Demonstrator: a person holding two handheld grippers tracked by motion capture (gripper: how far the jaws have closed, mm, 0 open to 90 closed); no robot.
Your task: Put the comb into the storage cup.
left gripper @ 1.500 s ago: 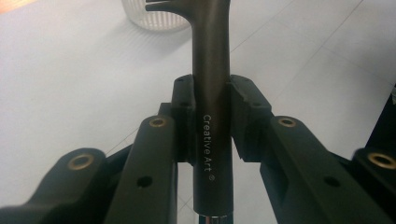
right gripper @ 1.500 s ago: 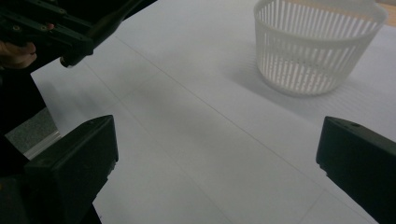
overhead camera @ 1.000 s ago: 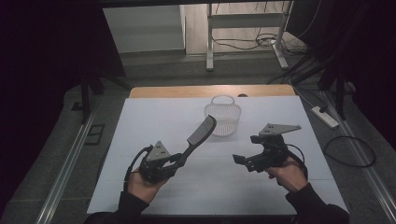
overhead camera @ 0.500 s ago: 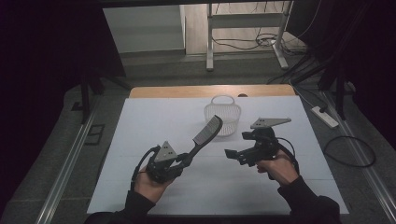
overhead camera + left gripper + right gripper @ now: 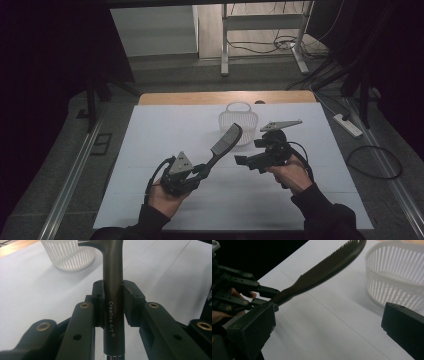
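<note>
The left gripper view reads "Creative Art" on the comb (image 5: 113, 290) handle, clamped between the left gripper (image 5: 200, 172) jaws; right gripper (image 5: 245, 161) jaws stand apart, empty, near the basket (image 5: 239, 122).

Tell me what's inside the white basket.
The white basket looks empty where its interior shows. The comb held in the left gripper covers its near rim, so that part stays unseen.

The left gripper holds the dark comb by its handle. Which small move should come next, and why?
Probably bring the open right gripper closer to the comb. The left gripper clamps the handle, the toothed end rises free above the table, and the white basket waits just behind it.
</note>
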